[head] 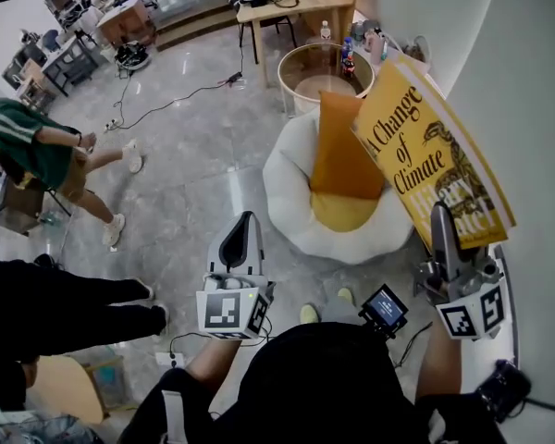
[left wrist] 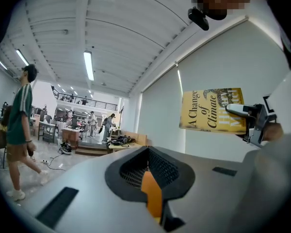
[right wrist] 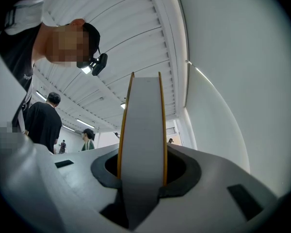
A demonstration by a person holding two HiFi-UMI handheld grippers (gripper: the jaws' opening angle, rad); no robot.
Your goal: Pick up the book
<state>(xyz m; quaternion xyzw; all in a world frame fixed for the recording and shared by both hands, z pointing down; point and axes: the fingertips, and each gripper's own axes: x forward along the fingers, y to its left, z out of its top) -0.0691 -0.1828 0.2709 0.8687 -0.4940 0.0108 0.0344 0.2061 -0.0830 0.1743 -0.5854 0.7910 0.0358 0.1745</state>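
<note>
- Nearest: the person's dark top fills the bottom edge of the head view, with both arms held out forward.
- left gripper (head: pixel 245 225): fingers closed against each other with nothing between them. It points about level over the grey floor (head: pixel 194 202) and is well apart from the book.
- right gripper (head: pixel 441 218): fingers clamped on the book (head: pixel 432 146) at its bottom edge, by the author's name. In the right gripper view the white page block stands upright between the pads, with a yellow cover on either side.
- The book is yellow, titled "A Change of Climate". It is held in the air on no surface, close beside the white wall (head: pixel 527 81) on the right.
- Its long axis carries on the line of the right gripper, running away from the person and tipped slightly up. The top edge is the far end.
- It stands on edge with the front cover facing left, towards the left gripper. In the left gripper view the title runs sideways and the long axis lies near level.
- Below and past the book is a white round seat (head: pixel 287 192). An orange cushion (head: pixel 338 155) leans in it, with a yellow cushion (head: pixel 342 213) at its foot.
- Farther on is a round glass-topped table (head: pixel 289 80) with bottles (head: pixel 347 55) just beside it, then a wooden table (head: pixel 296 7) strewn with cables.
- Far left, a person in a green top (head: pixel 32 141) is mid-stride on the floor.
</note>
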